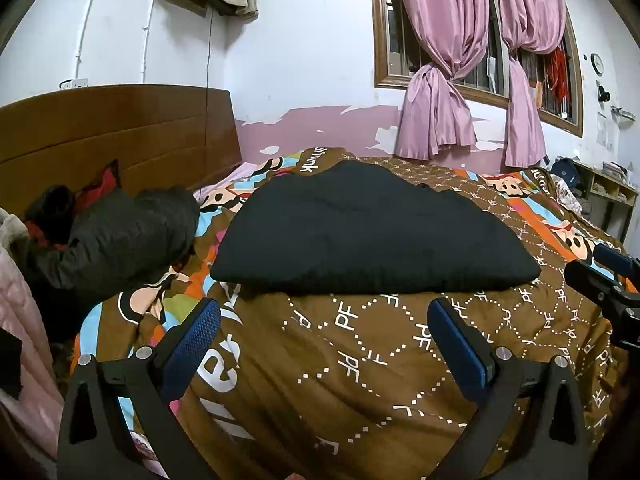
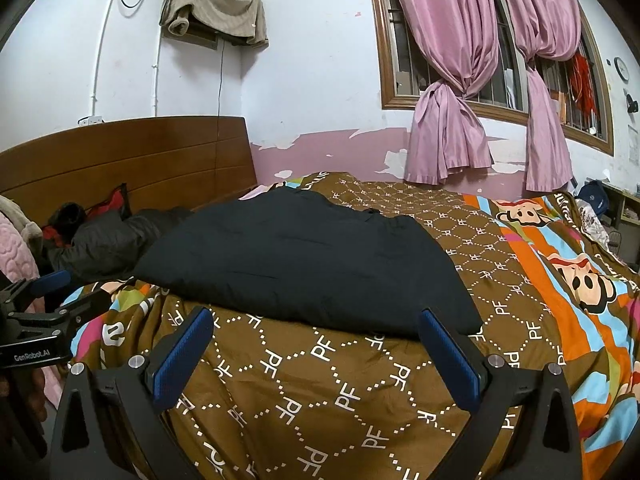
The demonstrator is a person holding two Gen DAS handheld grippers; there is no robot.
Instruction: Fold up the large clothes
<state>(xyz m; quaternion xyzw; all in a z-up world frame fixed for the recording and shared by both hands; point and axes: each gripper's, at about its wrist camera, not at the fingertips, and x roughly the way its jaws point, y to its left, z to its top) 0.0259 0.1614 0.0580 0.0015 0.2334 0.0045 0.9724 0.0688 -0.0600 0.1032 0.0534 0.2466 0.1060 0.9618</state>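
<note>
Large black padded garment lies on the bed's brown quilt printed with white PF lettering and cartoon monkey faces, already in a compact, roughly rectangular bundle with a straight near edge, so most of the folding looks done for this piece; cannot tell how many layers are inside or whether another fold is intended. Left tool hovers above the quilt just short of the garment's near edge, blue-padded fingers apart, nothing between them. Right tool is the same: fingers spread wide, empty, low over the quilt, with the near right corner of the black bundle just behind its right finger, contact not clear. Neither tool touches the fabric as far as visible. A second dark grey puffy jacket lies crumpled by the wooden headboard, next to something red, well apart from the folded bundle; it looks unfolded and is likely the remaining work. Judgement: one item about finished, maybe needs smoothing or moving aside, the other garment not yet started. Pink knotted curtains hang at the window behind, and a beige cloth is draped high on the wall.
</note>
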